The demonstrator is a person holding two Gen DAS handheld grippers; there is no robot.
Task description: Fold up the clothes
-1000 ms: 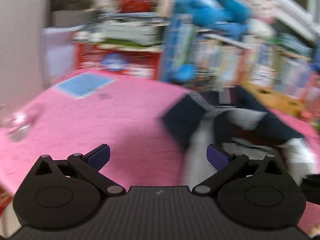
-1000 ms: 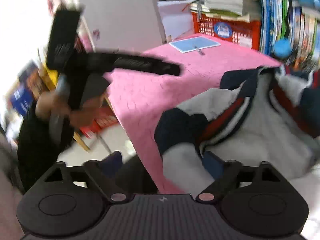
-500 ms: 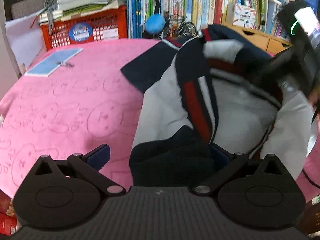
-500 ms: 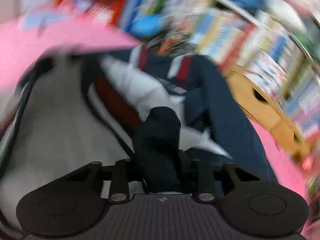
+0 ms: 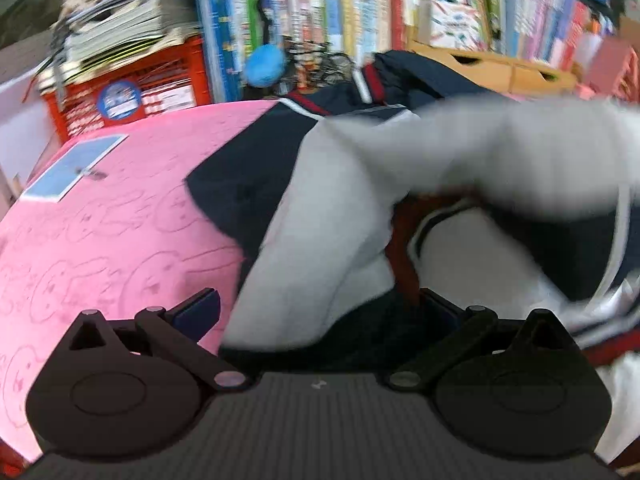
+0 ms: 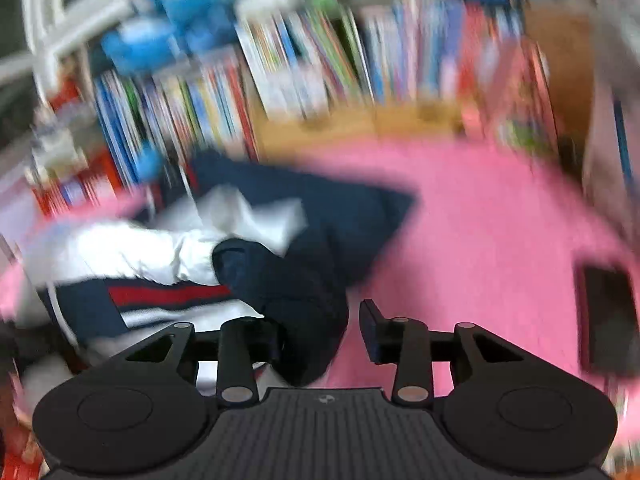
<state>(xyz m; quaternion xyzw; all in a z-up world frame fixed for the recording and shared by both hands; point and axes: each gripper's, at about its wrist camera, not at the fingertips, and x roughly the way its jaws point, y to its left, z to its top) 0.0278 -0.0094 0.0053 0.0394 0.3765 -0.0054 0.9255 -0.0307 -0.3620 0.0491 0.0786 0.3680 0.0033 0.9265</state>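
Observation:
A grey, navy and red jacket lies bunched on the pink table. My left gripper is open, its jaws wide apart, with the jacket's navy hem lying between them. In the blurred right wrist view, the same jacket lies to the left. My right gripper is partly open with a navy cuff between its jaws; the right pad stands apart from the cloth.
A blue notebook lies at the table's far left. A red crate with stacked papers and full bookshelves stand behind the table. A dark flat object lies at the table's right edge.
My right gripper has opened from its closed grip on the navy cuff and swung right. A grey sleeve has swept across the left wrist view. My left gripper stays open.

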